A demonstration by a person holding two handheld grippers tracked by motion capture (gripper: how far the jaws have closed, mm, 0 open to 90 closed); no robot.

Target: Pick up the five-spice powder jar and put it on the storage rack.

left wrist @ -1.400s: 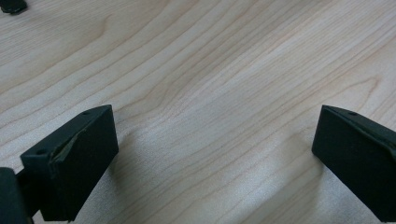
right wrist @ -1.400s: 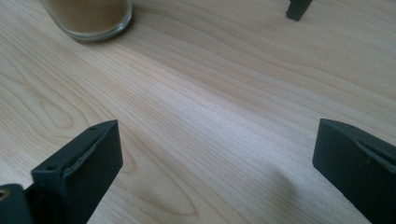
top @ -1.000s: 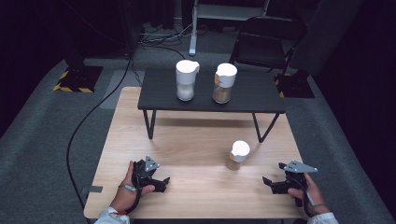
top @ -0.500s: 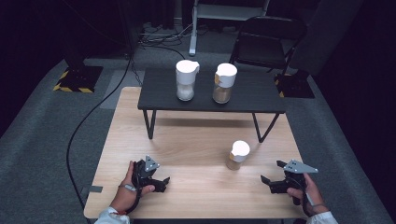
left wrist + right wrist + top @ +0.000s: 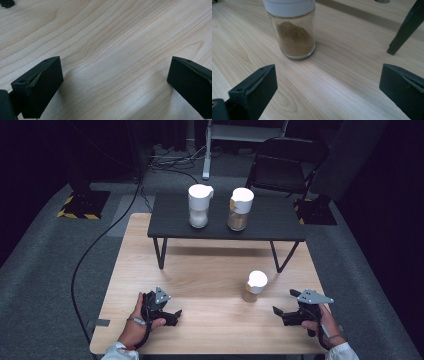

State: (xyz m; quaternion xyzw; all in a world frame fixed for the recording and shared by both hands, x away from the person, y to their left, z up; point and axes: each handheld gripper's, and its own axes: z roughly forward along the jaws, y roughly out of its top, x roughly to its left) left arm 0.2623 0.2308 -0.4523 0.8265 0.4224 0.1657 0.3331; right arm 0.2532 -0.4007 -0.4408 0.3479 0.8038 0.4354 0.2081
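The right gripper [image 5: 278,312], held low over the pale wooden table [image 5: 210,270], has its two black jaws spread wide with nothing between them. Just ahead of its jaws and a little to the left in the right gripper view stands a small clear glass jar with a white lid, partly filled with brown powder [image 5: 293,30]; it is upright on the wood, near the gripper but apart from it. In the high view the same jar [image 5: 254,286] sits forward and inward of that gripper. To the right beyond the jar, a black metal leg [image 5: 403,27] of the low black side table [image 5: 270,222] comes down onto the wood.

The left gripper [image 5: 176,314] rests at the table's near edge, jaws likewise released and wide apart, with bare wood grain between them. Well ahead of both grippers, on the black side table, stand two taller white-lidded glass jars: one with white contents [image 5: 199,206], and beside it one with tan contents [image 5: 240,209].
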